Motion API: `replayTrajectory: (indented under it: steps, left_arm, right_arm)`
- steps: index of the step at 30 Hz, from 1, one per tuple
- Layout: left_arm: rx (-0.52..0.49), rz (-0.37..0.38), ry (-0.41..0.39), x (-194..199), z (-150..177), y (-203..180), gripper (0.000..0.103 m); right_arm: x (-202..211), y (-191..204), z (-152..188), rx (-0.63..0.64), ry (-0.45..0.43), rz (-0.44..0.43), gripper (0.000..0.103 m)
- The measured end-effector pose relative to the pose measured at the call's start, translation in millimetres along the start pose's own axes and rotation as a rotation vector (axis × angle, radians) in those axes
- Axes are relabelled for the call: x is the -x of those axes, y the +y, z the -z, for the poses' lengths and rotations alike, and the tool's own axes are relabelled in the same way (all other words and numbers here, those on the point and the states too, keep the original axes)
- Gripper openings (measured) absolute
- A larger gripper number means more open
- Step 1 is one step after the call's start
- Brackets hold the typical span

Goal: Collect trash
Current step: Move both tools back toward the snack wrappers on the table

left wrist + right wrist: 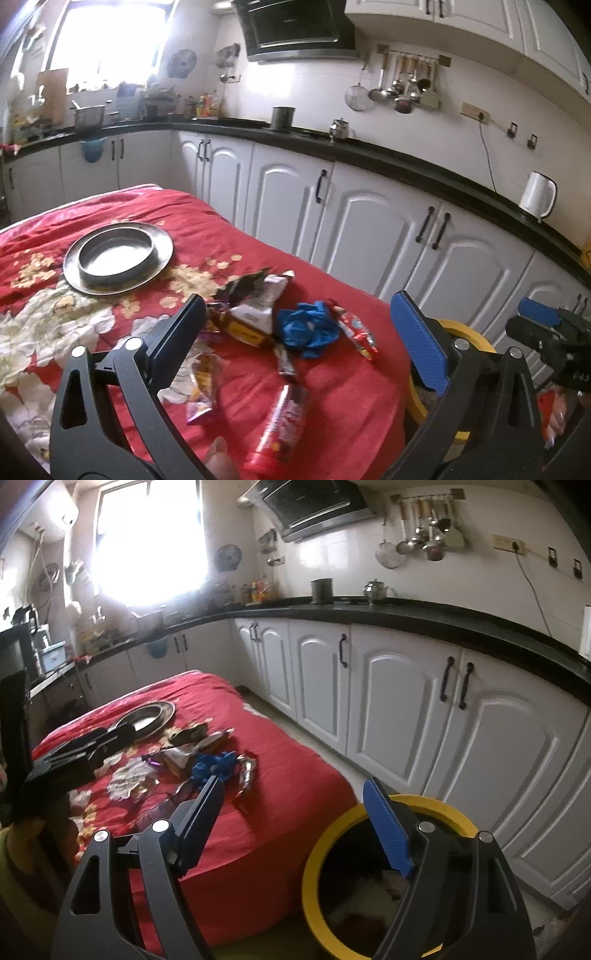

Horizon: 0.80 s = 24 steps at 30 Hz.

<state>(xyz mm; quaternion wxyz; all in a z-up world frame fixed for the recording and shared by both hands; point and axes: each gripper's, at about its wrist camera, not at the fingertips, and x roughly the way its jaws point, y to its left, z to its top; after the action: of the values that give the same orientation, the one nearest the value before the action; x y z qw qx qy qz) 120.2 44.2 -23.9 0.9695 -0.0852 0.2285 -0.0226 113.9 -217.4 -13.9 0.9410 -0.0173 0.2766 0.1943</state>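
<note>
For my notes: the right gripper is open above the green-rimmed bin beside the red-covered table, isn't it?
Nearly: the bin has a yellow rim, not green, as the right wrist view shows. The right gripper is indeed open above it, beside the red-covered table.

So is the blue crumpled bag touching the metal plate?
Apart. The left wrist view shows the blue bag and the metal plate with red cloth and wrappers between them.
</note>
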Motion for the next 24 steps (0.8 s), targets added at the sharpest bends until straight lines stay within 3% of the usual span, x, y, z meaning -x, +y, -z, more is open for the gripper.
replayTrajectory:
  steps: [10,24]
  left_arm:
    - [0.070,-0.076,0.038,-10.0,3.6,44.2,0.092]
    - [0.164,-0.131,0.138,-34.2,15.0,103.6,0.091]
  right_arm:
    - [-33.2,34.7,-0.4,0.047,0.073,-0.086,0.075]
    - [-103.1,52.4,-12.1,0.052,0.141,-0.106,0.072]
